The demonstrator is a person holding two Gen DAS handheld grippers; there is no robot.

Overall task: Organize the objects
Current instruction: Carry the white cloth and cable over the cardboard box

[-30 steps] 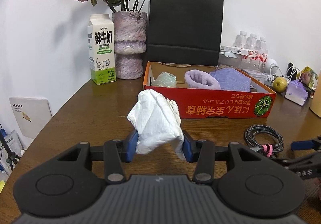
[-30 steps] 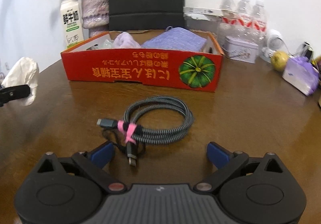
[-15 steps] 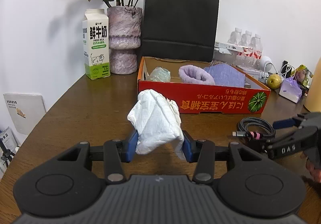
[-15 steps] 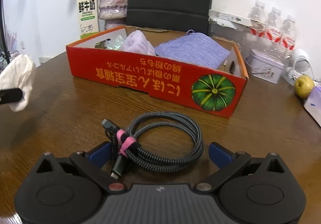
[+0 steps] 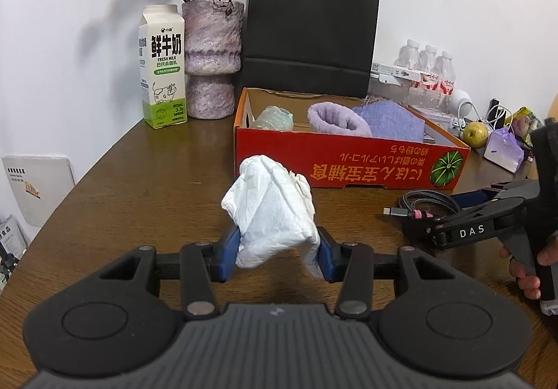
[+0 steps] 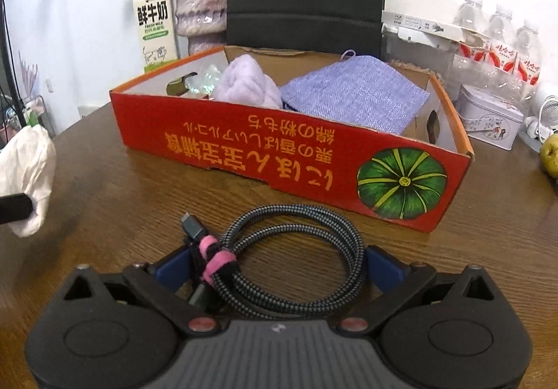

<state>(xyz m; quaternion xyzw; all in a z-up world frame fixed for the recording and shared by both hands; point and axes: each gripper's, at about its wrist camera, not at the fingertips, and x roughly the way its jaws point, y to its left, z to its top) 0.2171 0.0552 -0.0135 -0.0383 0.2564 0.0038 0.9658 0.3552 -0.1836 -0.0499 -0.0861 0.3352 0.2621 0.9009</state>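
While the left gripper [image 5: 277,258] holds a crumpled white tissue [image 5: 270,211] pinched between its blue pads, clear of the wooden table [image 5: 139,187], the right gripper [image 6: 277,265] has its jaws spread wide to either side of the coiled braided cable [image 6: 296,249], which lies flat on the table just in front of the red cardboard box [image 6: 279,152]. Those jaws have just been closing a little with the coil between them, but the pads do not yet look pressed against it; the left pad sits right by the pink strap [image 6: 212,258] and may already brush it, which the wrist view cannot settle.

For a good pick, I judge the right gripper should sink low enough that the pads meet the full stack of loops, and should close across the coil near the strap, where the turns are bound and least likely to splay. Squeeze firmly, since a braided coil springs, and lift straight before carrying it over the box's front wall. The tissue can wait or go in alongside the purple cloths.

Readable writing: the milk carton [image 5: 162,66] says "FRESH MILK" under large Chinese characters; the box front carries upside-down Japanese lettering beside a green pumpkin picture; the right gripper's arm, in the left wrist view, reads "DAS"
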